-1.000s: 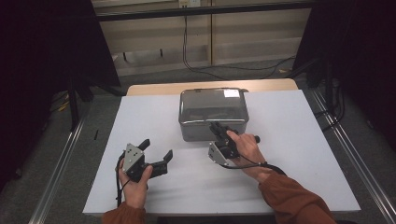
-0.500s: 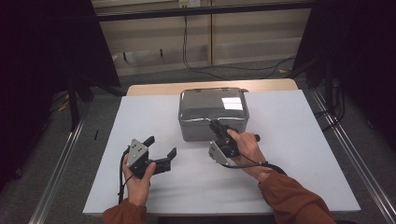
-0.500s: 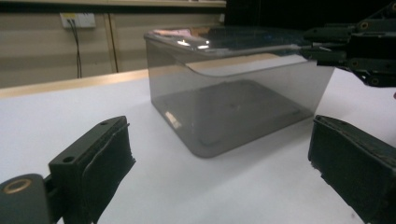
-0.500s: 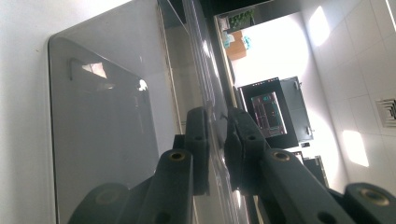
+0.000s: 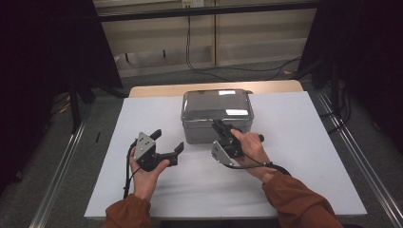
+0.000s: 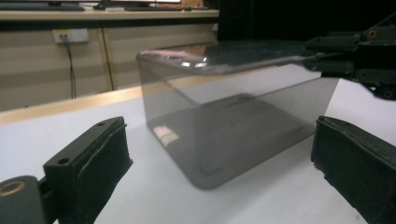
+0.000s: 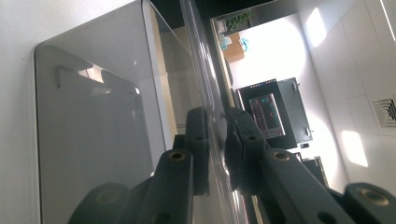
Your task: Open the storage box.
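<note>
1. A table (image 5: pixel 309 142) with a white top stands on a grey floor (image 5: pixel 47 156); a strip of bare wood shows along its far edge.
2. A smoky clear plastic box (image 5: pixel 217 114) with a lid sits on the far middle of the top.

Your left tool (image 5: pixel 167 141) has edged forward and right toward the box (image 5: pixel 216 114), jaws wide, its own tips now pointing at the box.
</note>
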Demonstrator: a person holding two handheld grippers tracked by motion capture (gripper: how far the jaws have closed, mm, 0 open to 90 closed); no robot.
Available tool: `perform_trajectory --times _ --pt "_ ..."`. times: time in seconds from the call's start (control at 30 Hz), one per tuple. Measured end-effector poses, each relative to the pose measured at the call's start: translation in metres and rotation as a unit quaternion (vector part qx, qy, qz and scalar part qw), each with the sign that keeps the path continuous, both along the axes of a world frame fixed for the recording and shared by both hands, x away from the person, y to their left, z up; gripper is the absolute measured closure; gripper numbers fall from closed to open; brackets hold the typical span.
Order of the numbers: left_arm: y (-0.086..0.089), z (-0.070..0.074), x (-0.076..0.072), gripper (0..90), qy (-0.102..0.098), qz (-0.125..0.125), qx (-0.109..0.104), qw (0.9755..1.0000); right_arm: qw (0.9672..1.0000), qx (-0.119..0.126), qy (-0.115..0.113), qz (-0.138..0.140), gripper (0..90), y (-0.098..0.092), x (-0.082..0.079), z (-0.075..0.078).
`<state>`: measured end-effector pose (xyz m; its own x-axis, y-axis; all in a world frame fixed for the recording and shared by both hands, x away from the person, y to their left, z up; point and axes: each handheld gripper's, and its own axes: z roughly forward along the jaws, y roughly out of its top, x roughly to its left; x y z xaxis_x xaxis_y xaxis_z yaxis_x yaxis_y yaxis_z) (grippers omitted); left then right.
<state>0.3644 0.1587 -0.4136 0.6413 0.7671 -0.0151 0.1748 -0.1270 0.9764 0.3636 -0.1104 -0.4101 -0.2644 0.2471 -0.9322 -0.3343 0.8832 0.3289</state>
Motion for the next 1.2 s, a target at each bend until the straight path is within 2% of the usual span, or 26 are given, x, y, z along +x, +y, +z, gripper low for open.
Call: perform_trajectory --times 0.17,0.33,0.4,0.43,0.53,0.73,0.8,0.87,0.93,0.97,1.0,1.03,1.07,1.1,1.2 --pt "-0.010 0.002 0.005 3.4 -0.009 -0.009 0.002 0.9999 1.0000 0.007 -0.002 0.001 79.0 0.000 0.002 0.003" --pt "-0.012 0.005 0.015 3.2 -0.012 -0.001 0.000 0.9999 0.9999 0.011 -0.003 0.002 79.1 -0.001 0.003 0.007" --pt "-0.012 0.005 0.017 5.6 -0.007 0.001 -0.005 1.0000 0.9999 0.013 -0.003 0.002 79.0 -0.001 0.004 0.008" --pt "-0.012 0.004 0.021 7.9 -0.002 0.004 -0.029 0.9996 0.9999 0.013 -0.004 0.003 79.1 -0.001 0.004 0.008" --pt "-0.015 0.004 0.027 8.6 -0.013 0.007 -0.009 0.9999 0.9998 0.016 -0.005 0.004 78.9 -0.001 0.004 0.009" --pt "-0.022 0.006 0.041 8.3 -0.021 0.003 0.000 0.9998 0.9998 0.017 -0.008 0.002 78.8 -0.001 0.006 0.013" --pt "-0.028 0.007 0.046 7.4 -0.026 0.001 0.023 0.9994 0.9998 0.016 -0.008 0.002 78.6 -0.001 0.008 0.015" --pt "-0.032 0.007 0.050 7.5 -0.036 0.004 0.015 0.9992 0.9999 0.012 -0.009 0.001 78.4 -0.001 0.009 0.017" --pt "-0.033 0.007 0.053 7.8 -0.034 0.006 0.011 0.9993 0.9999 0.013 -0.010 0.000 78.4 0.000 0.009 0.018" --pt "-0.034 0.007 0.059 7.7 -0.033 0.011 0.012 0.9993 0.9998 0.014 -0.011 0.000 78.4 0.000 0.010 0.020" --pt "-0.034 0.007 0.059 7.7 -0.033 0.011 0.012 0.9993 0.9998 0.014 -0.011 0.000 78.4 0.000 0.010 0.020" --pt "-0.034 0.006 0.064 7.5 -0.040 0.028 0.024 0.9985 0.9999 0.013 -0.011 -0.001 78.3 -0.001 0.010 0.021" --pt "-0.035 0.006 0.066 5.9 -0.039 0.033 0.026 0.9984 0.9999 0.012 -0.010 -0.001 78.2 -0.001 0.010 0.021" --pt "-0.036 0.005 0.068 4.8 -0.034 0.030 0.023 0.9987 0.9999 0.011 -0.011 0.000 77.9 -0.001 0.010 0.020" --pt "-0.036 0.003 0.070 5.3 -0.049 0.027 0.032 0.9979 0.9999 0.009 -0.009 -0.003 77.4 0.000 0.010 0.019"
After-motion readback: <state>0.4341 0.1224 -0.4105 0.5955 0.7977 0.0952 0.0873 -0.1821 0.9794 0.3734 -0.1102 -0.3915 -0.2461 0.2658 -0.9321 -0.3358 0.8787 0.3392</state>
